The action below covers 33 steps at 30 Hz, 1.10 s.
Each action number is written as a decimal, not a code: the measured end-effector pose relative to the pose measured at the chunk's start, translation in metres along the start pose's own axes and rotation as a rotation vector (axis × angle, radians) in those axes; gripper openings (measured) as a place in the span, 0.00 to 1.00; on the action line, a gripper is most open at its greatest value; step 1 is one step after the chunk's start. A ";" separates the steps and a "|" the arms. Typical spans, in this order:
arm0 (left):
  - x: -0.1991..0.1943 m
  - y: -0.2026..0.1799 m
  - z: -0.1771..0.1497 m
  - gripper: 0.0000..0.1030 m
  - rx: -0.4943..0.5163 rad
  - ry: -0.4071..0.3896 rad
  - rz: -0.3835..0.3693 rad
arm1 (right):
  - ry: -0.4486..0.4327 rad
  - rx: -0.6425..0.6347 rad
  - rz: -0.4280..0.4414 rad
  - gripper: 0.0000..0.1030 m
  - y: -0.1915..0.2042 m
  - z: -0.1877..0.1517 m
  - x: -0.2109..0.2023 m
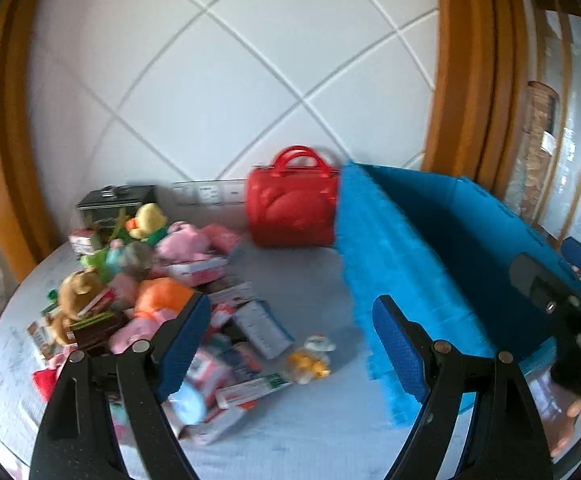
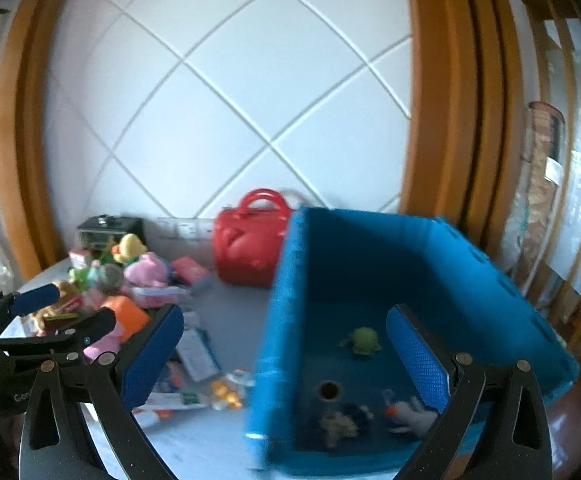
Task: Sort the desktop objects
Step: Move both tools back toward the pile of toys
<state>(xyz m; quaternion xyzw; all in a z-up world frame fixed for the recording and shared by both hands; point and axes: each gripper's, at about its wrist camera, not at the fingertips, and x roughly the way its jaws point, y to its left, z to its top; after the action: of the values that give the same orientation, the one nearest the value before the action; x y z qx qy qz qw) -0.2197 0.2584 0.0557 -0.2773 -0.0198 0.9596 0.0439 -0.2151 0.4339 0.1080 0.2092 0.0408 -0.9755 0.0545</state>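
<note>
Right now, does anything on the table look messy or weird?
Yes. The toys and boxes lie in a jumbled pile left of the blue bin, some tipped over. One small plush sits apart from the pile. Only a few toys are inside the bin.

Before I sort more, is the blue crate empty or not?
Not empty: in the blue crate lie a green toy and a white one.

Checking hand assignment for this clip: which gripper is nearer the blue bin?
Right. The right gripper hangs open at the blue bin's near rim, one finger over its inside. The left gripper is open beside the bin, over the table by the toy pile.
</note>
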 end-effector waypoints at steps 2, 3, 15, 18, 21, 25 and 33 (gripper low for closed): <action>-0.006 0.026 -0.008 0.81 -0.002 -0.008 0.027 | -0.001 -0.004 0.017 1.00 0.021 -0.001 0.002; -0.009 0.041 -0.012 0.81 -0.002 -0.010 0.039 | 0.002 -0.005 0.028 1.00 0.035 -0.003 0.003; -0.018 0.243 -0.077 0.81 -0.036 0.093 0.165 | 0.168 -0.012 0.175 1.00 0.201 -0.045 0.052; -0.010 0.290 -0.097 0.81 -0.056 0.141 0.198 | 0.242 -0.003 0.174 1.00 0.226 -0.066 0.070; 0.001 0.332 -0.120 0.81 -0.091 0.210 0.229 | 0.327 0.011 0.173 1.00 0.239 -0.089 0.089; 0.016 0.375 -0.153 0.81 -0.133 0.302 0.271 | 0.418 0.003 0.159 1.00 0.245 -0.113 0.108; 0.062 0.399 -0.211 0.73 -0.173 0.461 0.231 | 0.566 -0.021 0.211 1.00 0.270 -0.161 0.141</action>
<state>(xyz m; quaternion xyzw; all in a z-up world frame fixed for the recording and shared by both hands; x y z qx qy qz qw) -0.1882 -0.1298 -0.1804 -0.4915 -0.0596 0.8645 -0.0863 -0.2439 0.1701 -0.1121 0.4755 0.0427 -0.8668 0.1441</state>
